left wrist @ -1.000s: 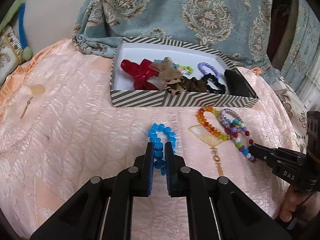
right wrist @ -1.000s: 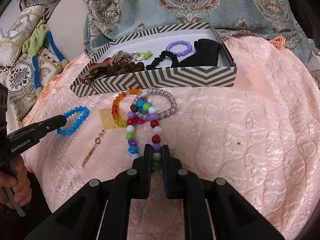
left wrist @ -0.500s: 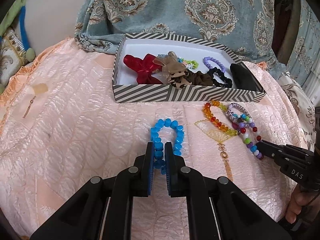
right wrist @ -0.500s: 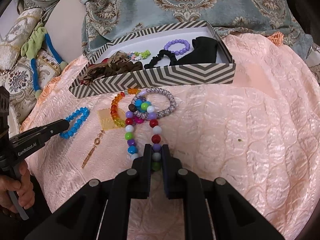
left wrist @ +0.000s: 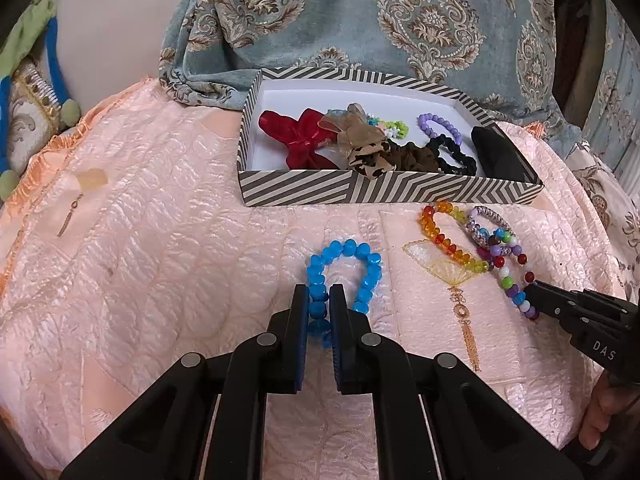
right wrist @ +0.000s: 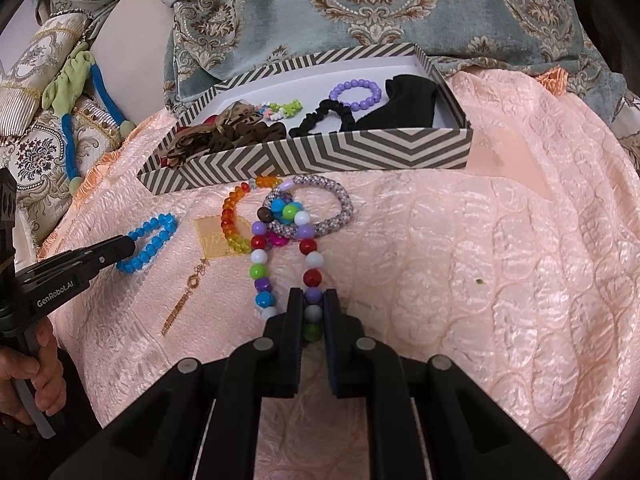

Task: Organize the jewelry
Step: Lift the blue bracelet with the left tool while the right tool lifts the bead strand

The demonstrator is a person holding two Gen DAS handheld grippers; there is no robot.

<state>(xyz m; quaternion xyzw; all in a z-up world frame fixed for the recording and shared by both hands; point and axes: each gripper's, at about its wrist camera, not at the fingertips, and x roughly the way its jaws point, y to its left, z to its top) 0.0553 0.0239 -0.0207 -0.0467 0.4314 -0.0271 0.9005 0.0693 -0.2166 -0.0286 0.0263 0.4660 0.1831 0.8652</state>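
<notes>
left gripper point(left wrist: 319, 311) clamps blue bracelet point(left wrist: 347, 270); right gripper point(right wrist: 313, 312) — multicolour bracelet point(right wrist: 280, 256)

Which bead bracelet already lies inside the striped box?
The purple bead bracelet, alone in the striped box; the blue, orange and multicoloured ones are on the cloth.

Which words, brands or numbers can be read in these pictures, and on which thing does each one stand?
"DAS": white letters on the side of the right gripper, seen from the left camera; the frame edge may cut off more letters.
"GenRobot.AI": white letters on the side of the left gripper, seen from the right camera.
No readable text shows on the striped box, the bracelets or the pink cloth.
</notes>
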